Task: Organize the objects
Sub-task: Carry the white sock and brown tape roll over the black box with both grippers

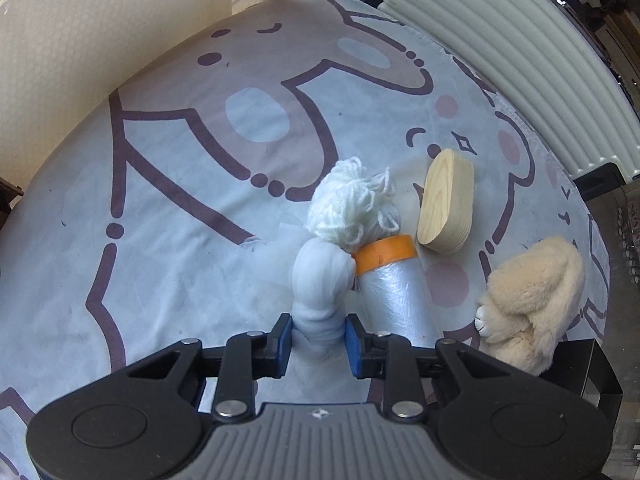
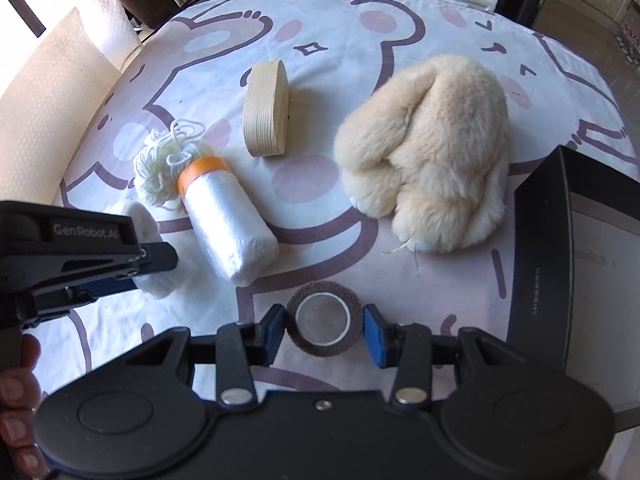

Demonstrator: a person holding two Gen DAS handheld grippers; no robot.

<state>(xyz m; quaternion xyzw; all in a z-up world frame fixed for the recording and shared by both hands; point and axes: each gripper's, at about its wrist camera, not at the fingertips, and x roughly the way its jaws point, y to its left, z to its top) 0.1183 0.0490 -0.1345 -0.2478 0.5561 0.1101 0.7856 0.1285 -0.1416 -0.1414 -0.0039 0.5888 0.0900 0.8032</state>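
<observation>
My left gripper (image 1: 318,338) is shut on a rolled white sock (image 1: 320,280), its blue pads pressing both sides; the same sock (image 2: 150,240) shows under it in the right wrist view. Beside the sock lies a white plastic roll with an orange band (image 1: 390,280) (image 2: 226,220), a bundle of white yarn (image 1: 354,208) (image 2: 160,168) at its banded end. My right gripper (image 2: 325,330) is shut on a brown tape roll (image 2: 324,316), held by its sides just above the cloth. A wooden oval block (image 1: 446,208) (image 2: 266,110) and a beige plush toy (image 1: 532,300) (image 2: 432,148) lie farther out.
A cartoon-print cloth (image 2: 320,200) covers the table. A black box (image 2: 580,260) sits at the right edge, near the plush toy. A ribbed white panel (image 1: 520,60) borders the far side, and a paper towel roll (image 2: 104,16) stands far left. A person's fingers (image 2: 16,392) hold the left gripper.
</observation>
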